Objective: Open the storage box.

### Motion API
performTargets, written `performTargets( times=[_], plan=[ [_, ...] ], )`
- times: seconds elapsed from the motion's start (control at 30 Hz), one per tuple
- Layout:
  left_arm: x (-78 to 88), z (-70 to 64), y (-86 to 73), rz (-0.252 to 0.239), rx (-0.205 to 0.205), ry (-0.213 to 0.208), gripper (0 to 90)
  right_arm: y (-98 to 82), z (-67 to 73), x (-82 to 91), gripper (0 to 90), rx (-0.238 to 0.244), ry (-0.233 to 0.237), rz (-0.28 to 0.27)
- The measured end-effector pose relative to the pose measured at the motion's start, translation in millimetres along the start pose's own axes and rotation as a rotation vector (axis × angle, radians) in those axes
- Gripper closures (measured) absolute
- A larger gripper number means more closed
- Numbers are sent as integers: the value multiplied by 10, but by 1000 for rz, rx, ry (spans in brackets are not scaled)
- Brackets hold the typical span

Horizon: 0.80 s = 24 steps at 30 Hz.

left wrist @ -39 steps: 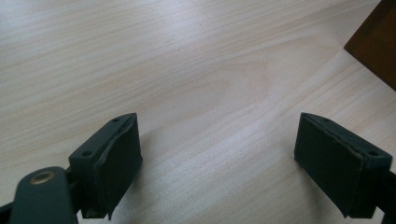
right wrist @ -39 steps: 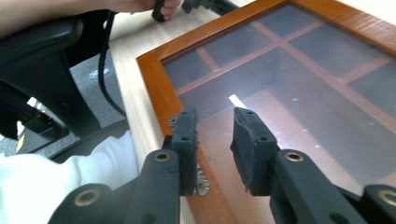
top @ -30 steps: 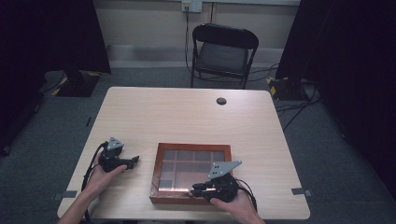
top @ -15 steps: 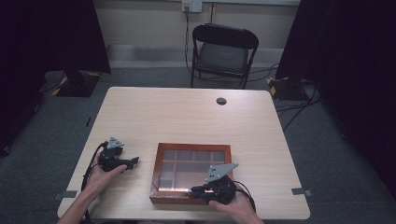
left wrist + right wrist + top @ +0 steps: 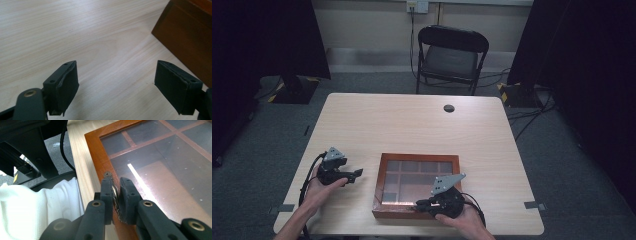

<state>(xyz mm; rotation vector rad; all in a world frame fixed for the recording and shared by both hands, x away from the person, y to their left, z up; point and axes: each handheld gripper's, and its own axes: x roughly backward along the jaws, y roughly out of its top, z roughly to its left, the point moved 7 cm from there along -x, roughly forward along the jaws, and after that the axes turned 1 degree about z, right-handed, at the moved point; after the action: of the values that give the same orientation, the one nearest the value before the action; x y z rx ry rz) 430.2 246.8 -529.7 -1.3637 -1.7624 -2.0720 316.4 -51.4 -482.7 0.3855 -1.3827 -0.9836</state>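
Two risks face you: your right gripper has its jaws clamped on the small metal clasp at the near edge of the glass-lidded wooden box, and a skewed pull could slip off or drag the box. Your left gripper rests low beside the box, jaws apart.

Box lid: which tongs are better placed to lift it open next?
Right. The right tongs are already shut on the small metal latch at the front edge of the wooden box. The left tongs are open over bare table, beside the box.
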Motion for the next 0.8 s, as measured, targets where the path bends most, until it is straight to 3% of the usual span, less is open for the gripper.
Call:
performTargets(
  times=[0.07,0.33,0.53,0.8],
  plan=[
    [20,-23,11,-1,-16,-9,186,7,1,8,820,-3,1,4],
    [78,-127,54,-23,-17,-60,178,114,5,102,824,-5,12,-16],
    [127,-277,110,-35,-60,-116,169,208,3,178,828,2,16,-19],
    [146,-447,151,-47,-102,-157,169,369,-18,295,830,11,20,-16]
  ],
)
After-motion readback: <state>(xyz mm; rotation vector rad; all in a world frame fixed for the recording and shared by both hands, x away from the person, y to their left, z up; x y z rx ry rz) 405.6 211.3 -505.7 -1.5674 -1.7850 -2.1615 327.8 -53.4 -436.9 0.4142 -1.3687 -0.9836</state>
